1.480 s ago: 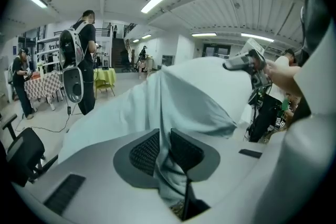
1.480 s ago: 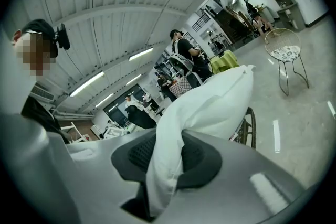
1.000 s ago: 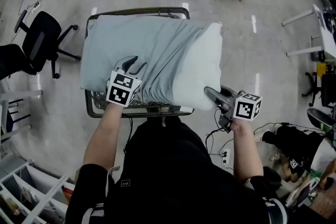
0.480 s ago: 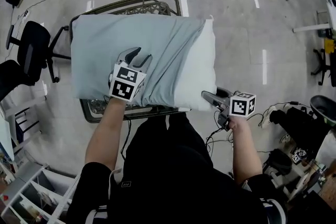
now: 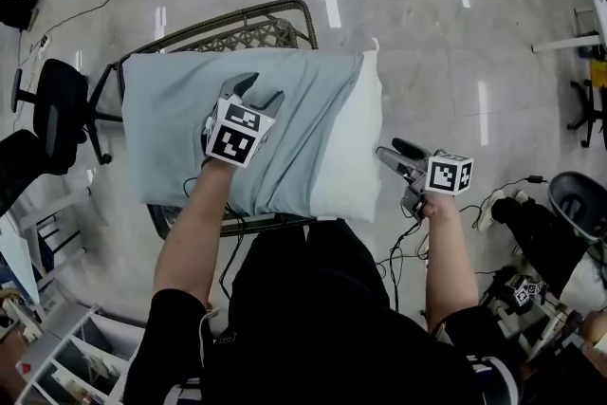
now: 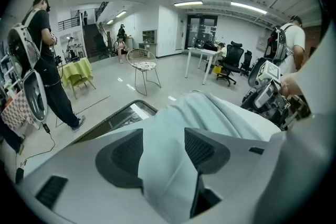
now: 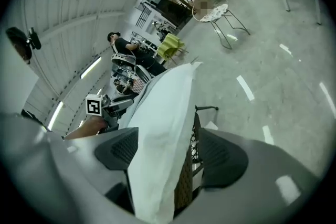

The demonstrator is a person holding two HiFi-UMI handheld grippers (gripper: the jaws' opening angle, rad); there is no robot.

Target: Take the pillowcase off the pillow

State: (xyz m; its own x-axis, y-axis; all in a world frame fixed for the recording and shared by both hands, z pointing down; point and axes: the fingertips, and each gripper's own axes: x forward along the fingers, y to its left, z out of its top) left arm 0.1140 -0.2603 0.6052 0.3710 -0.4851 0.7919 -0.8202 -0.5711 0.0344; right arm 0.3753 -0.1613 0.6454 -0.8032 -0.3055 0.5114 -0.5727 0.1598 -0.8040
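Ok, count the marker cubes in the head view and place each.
2. One cube on the left gripper, over the grey-blue pillowcase; the other on the right gripper, at the pillow's bare white end. None seems hidden.

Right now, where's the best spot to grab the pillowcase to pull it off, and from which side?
Probably the loose cloth near its open edge, where the blue-grey pillowcase stops and the white pillow pokes out. Come from above, since the pillow lies flat on the woven table and the cloth wrinkles up on top. Then pull away from the bare white end.
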